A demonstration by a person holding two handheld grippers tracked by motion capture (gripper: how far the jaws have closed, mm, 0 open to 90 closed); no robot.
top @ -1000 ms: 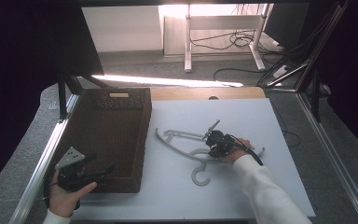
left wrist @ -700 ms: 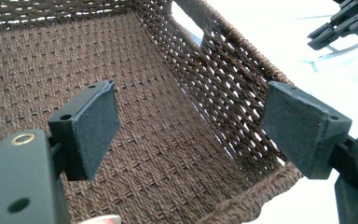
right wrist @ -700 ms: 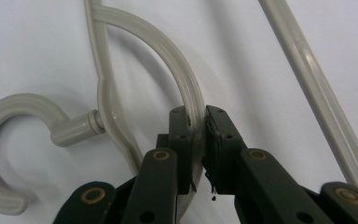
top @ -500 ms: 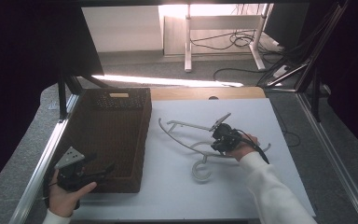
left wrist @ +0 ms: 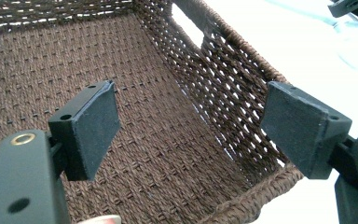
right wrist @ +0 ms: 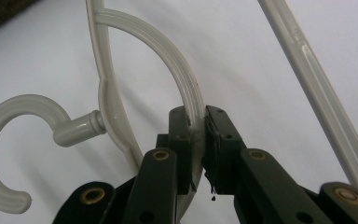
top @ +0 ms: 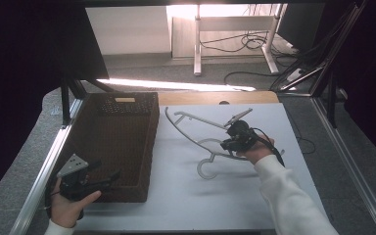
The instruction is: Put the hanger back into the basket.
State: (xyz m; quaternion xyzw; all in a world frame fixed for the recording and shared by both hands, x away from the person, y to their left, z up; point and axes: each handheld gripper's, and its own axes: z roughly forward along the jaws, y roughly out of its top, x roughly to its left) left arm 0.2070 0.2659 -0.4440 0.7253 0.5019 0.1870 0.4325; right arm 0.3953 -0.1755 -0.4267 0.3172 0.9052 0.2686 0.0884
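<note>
A pale grey plastic coat hanger hangs tilted above the white tabletop, right of the basket, its hook lowest. My right gripper is shut on the hanger's curved inner rib, just behind the hook; the hanger's long bar runs off to the right. My left gripper stands open at the near end of the brown woven basket. Its pads straddle the basket's near right corner with nothing pressed between them.
The white table mat lies right of the basket. Metal frame rails run along both table sides. Beyond the table are a desk leg and floor cables.
The right gripper has risen with the hanger, lifting it off the mat and tilting it; the hanger's far arm now points toward the basket's far corner. The left gripper has stayed put.
</note>
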